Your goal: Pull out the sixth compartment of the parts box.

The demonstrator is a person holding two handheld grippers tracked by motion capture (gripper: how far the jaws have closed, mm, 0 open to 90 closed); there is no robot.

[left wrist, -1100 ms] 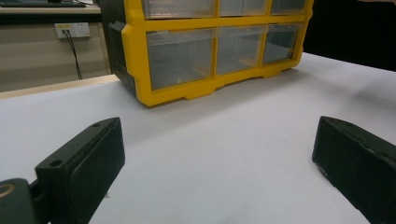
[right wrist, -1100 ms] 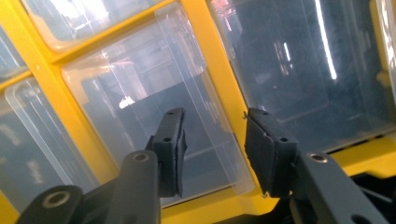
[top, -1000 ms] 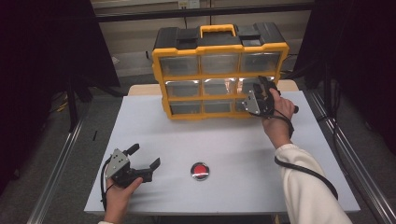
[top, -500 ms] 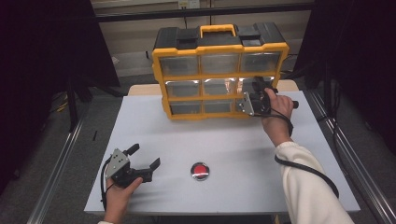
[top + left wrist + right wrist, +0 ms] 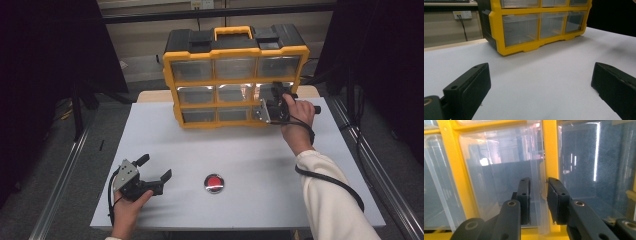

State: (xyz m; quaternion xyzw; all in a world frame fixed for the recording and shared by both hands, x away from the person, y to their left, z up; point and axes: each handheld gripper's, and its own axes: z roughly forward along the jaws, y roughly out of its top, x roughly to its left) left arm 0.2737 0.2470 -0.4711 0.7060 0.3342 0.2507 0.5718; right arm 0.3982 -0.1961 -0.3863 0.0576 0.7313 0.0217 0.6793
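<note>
Right gripper (image 5: pixel 538 202) is pinching a drawer (image 5: pixel 506 177) edge on the far organizer (image 5: pixel 235 75), left gripper (image 5: pixel 152 169) is sitting wide open near-left.

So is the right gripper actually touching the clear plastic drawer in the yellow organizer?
Touching. In the right gripper view the right gripper has its black jaws closed against both sides of the clear plastic drawer's handle tab, no gap visible.
</note>
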